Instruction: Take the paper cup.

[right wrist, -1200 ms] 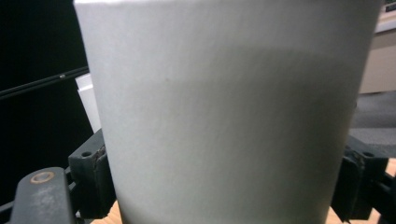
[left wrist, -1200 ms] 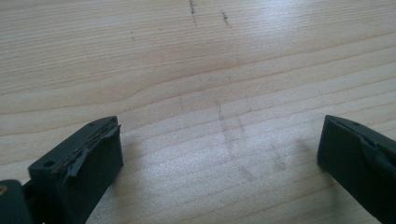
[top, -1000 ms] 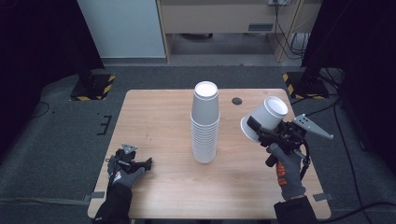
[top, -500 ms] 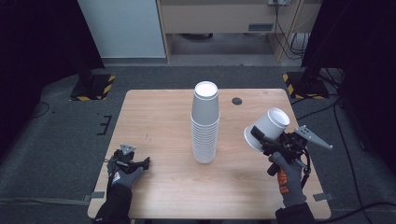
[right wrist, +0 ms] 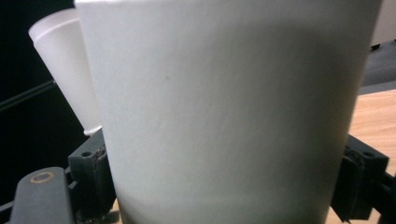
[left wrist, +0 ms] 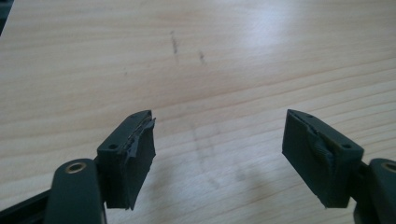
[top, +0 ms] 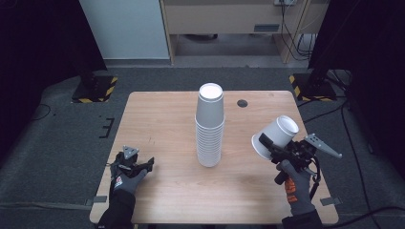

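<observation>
So right now we've got one white cup (top: 277, 136) clamped in our right gripper (top: 268, 144), held tilted in the air over the right side of the table (top: 162, 114), well apart from the tall stack of cups (top: 210, 126) standing upside down near the middle. In the right gripper view the jaws sit on either side of the cup (right wrist: 229, 107) wall, squeezing it, and the stack (right wrist: 65, 70) peeks out behind on the left.

Our left gripper (top: 143, 165) rests low at the near left corner of the table, jaws wide apart with nothing but bare wood (left wrist: 196, 60) between them.

What could go wrong from here, as we see it:
- These cups look thin and light, so too hard a squeeze could dent the wall, and too soft a grip could let it slip, since it's tilted.
- If we set it down at this angle it'll probably tip and roll, maybe off the right edge, which is near.
- The stack is tall and narrow. Any swing back toward it with the cup or the gripper's plate could knock the whole thing over, and our left gripper is too far off to steady it.
</observation>
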`<state>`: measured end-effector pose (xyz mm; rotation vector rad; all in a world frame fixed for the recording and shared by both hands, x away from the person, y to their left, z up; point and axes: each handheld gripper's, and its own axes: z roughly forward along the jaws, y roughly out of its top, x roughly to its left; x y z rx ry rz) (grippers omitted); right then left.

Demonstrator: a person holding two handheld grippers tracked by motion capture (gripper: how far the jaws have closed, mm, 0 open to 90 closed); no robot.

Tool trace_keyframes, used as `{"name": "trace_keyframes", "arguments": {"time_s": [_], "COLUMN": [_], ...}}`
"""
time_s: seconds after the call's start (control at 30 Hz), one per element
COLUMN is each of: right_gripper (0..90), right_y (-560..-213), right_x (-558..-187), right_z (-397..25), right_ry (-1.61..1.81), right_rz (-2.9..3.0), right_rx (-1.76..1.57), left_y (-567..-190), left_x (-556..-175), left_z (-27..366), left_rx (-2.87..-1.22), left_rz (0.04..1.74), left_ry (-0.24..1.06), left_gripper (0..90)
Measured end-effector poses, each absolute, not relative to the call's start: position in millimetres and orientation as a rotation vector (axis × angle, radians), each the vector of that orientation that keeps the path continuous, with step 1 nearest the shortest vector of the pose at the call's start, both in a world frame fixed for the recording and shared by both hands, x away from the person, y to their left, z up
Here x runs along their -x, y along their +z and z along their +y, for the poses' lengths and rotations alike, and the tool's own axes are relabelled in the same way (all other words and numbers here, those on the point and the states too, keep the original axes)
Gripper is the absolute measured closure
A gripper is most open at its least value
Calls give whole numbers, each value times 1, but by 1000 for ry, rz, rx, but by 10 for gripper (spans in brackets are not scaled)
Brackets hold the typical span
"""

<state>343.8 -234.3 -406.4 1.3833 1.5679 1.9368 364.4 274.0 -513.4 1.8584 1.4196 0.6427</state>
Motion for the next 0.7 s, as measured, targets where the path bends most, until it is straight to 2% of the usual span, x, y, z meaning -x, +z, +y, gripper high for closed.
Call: {"name": "trace_keyframes", "arguments": {"time_s": [0.7], "right_gripper": [150], "right_y": [-419], "right_x": [-342], "right_z": [-243], "right_ry": [1955], "right_rz": [1522], "right_rx": [-1470], "left_y": [-487], "left_x": [-347], "left_z": [229], "left_rx": [-1848], "left_rz": [1097], "left_ry": [625], "left_gripper": [297]}}
